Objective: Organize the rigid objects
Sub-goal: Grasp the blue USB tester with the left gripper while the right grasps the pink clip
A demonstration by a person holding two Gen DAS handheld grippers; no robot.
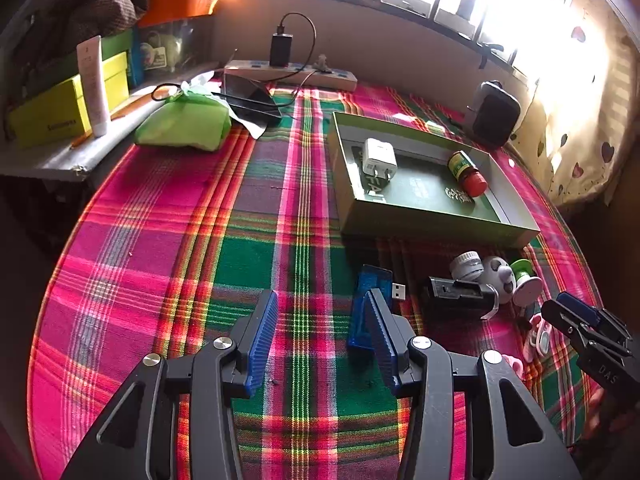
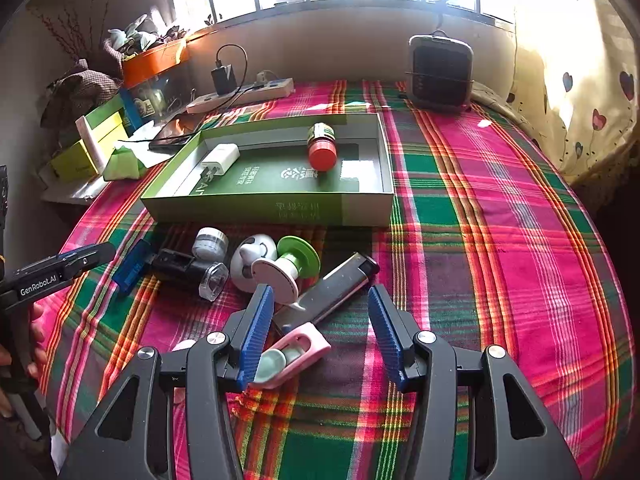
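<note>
Two items already in green box (image 2: 360, 208): white charger (image 2: 222, 158), red-capped bottle (image 2: 322, 148). Loose pile at 12 o'clock of right tool (image 2: 320, 332). Both tools spread, empty; left tool (image 1: 322, 340) beside blue USB stick (image 1: 370, 284). Risk: crowded pile, pink holder (image 2: 296, 354) gets nudged or grabbed with neighbor.

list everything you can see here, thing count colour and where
box: 1, green, open, mid cloth
charger: 1, white, in box
bottle: 1, green, red cap, lying in box
usb stick: 1, blue, before box
torch: 1, black, beside stick
spool: 1, green and white, in pile
lighter: 1, silver and black, by spool
pink case: 1, nearest right gripper
power strip: 1, white, back edge
left gripper: fingers apart, empty
right gripper: fingers apart, empty
</note>
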